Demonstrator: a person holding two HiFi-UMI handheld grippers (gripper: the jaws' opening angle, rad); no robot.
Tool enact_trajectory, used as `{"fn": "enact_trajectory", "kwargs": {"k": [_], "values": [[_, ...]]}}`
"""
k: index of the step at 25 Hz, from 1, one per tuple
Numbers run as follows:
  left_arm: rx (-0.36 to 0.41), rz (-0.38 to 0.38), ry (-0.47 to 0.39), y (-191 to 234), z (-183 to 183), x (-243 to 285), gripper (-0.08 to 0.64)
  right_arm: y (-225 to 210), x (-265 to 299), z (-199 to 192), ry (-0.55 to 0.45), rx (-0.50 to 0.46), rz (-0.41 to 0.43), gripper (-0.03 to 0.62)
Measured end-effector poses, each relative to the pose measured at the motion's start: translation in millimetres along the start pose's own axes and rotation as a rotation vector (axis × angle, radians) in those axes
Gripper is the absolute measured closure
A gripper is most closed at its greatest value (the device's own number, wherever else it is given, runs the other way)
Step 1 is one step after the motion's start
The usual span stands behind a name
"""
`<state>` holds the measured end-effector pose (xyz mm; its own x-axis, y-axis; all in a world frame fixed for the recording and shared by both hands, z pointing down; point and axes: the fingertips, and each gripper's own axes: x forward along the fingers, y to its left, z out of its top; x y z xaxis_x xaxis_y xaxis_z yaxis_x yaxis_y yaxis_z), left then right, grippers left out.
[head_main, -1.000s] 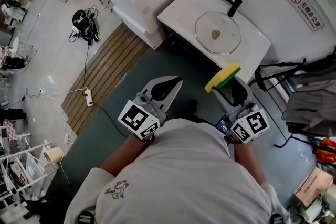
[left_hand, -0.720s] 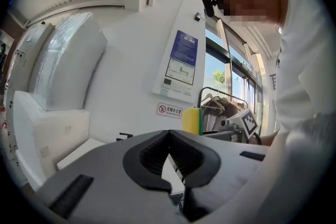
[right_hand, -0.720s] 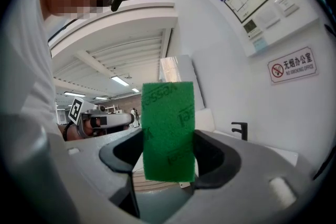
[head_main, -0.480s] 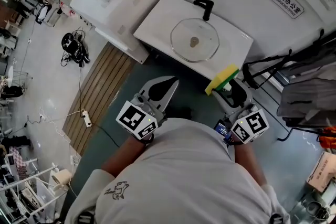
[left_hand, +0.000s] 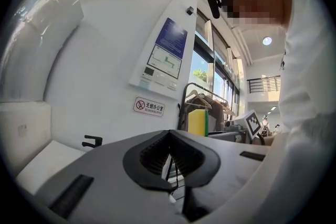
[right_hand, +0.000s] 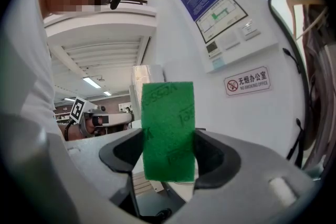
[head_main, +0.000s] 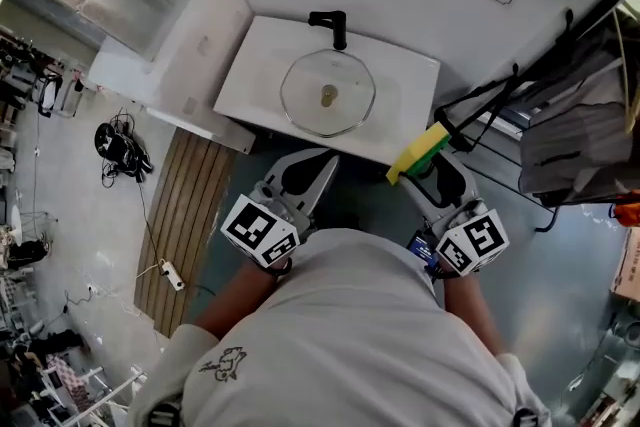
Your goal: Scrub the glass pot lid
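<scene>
Here the right gripper point(head_main: 438, 173) pinches a sponge point(head_main: 420, 152); the left gripper point(head_main: 324, 162) is pressed together; the glass lid point(head_main: 345, 105) lies upper centre.

Person is wearing white shirt point(head_main: 380, 335) with dark emblem point(head_main: 222, 362) on it; grey left gripper point(head_main: 328, 158) and right gripper point(head_main: 436, 165) each carrying 1 black-white marker cube point(head_main: 262, 230) beside shirt.

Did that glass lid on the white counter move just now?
No. The glass lid sits just in front of the black tap on the white counter, as earlier; only the camera turned.
</scene>
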<state>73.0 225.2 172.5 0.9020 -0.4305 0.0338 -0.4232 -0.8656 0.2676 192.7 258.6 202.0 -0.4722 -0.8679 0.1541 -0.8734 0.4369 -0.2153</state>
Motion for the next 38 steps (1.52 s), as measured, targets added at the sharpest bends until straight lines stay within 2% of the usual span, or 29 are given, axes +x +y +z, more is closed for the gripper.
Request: {"fn": "enact_trajectory", "kwargs": {"k": [9, 19, 29, 33, 38], "values": [[-0.013, -0.143, 0.016, 42, 11, 39, 0.561, -26, 35, 7, -0.006, 0.019, -0.127, 0.299], [-0.016, -0.230, 0.042, 143, 46, 45, 0.561, -29, 125, 27, -0.017, 0.028, -0.232, 0.299], [-0.013, -0.349, 0.105, 243, 59, 26, 0.561, -19, 216, 41, -0.028, 0.026, -0.354, 0.299], [-0.010, -0.363, 0.143, 280, 57, 20, 0.561, -22, 244, 40, -0.011, 0.011, -0.407, 0.299], [-0.057, -0.319, 0.207, 328, 29, 29, 0.561, -40, 265, 15, 0.062, 0.023, -0.447, 0.298]]}}
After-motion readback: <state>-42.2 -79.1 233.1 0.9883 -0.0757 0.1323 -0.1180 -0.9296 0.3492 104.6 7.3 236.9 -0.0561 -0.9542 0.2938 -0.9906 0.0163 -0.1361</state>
